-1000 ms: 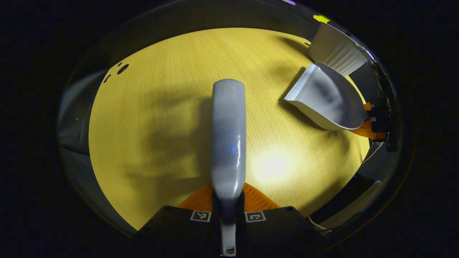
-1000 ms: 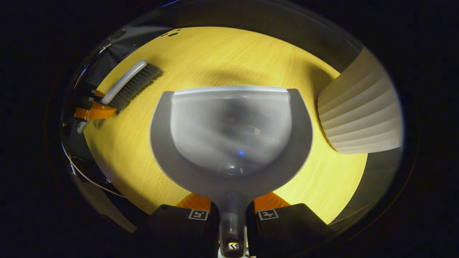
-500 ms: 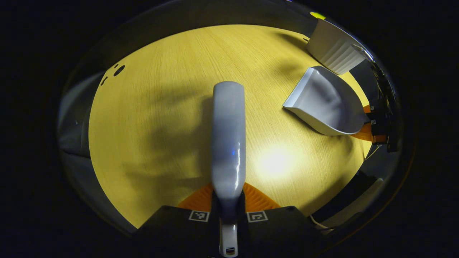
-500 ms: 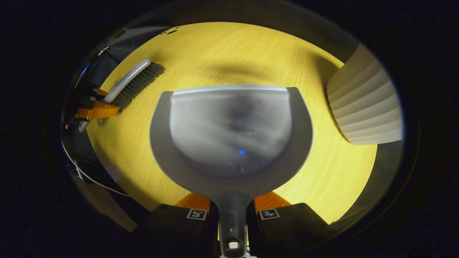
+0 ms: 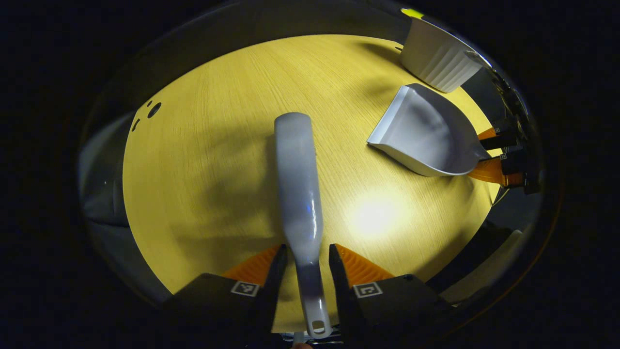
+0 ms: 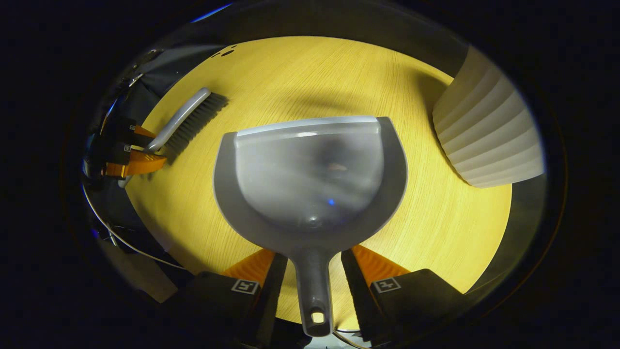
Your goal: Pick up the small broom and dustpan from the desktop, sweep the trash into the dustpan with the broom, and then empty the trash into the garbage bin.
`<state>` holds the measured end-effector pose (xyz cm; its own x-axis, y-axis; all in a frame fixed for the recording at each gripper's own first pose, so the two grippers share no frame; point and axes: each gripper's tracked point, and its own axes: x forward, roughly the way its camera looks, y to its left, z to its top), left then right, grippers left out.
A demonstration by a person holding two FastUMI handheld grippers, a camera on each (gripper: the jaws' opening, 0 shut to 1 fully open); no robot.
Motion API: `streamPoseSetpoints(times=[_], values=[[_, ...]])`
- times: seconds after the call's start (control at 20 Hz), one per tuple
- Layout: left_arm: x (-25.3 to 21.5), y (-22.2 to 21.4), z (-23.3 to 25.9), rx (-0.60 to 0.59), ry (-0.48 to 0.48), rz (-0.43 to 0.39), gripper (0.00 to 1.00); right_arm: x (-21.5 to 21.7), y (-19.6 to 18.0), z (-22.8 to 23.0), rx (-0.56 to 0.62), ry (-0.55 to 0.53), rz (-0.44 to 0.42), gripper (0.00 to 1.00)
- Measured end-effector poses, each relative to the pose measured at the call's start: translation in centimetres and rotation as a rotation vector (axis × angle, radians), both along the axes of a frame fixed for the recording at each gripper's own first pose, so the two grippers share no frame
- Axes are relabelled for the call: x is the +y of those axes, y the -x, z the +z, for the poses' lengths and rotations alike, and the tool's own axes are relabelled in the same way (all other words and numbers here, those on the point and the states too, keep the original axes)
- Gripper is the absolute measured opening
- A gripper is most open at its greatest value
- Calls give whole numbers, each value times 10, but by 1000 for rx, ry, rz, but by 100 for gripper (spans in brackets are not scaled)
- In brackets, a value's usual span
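Both grippers are spread now: broom lies on the bench between the left gripper fingers, long axis straight ahead. Dustpan sits likewise in the right gripper, bin near the right edge.

left gripper jaws apart, right gripper likewise

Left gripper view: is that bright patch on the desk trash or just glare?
Left gripper view: glare, a soft lamp reflection on the desk beside the broom. Right gripper view: the dustpan looks hazy inside, with a small blue glint.
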<state>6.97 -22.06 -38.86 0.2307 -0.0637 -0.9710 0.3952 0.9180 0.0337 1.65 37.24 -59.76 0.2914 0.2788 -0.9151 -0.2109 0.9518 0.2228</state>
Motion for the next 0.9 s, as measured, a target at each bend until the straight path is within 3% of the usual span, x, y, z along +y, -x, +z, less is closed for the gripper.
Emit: streamPoseSetpoints(times=[0.05,0.25,0.55,0.9], values=[[0,0,3,-5,0,-1,65,2,0,2,0,-13,-6,75],[-4,2,15,-22,10,-16,77,2,5,18,-7,-58,-37,84],[-5,-2,46,-107,24,-15,79,-5,1,65,-131,-119,-86,85],[-22,-24,121,-378,135,25,79,-22,-18,144,-404,-144,-179,85]])
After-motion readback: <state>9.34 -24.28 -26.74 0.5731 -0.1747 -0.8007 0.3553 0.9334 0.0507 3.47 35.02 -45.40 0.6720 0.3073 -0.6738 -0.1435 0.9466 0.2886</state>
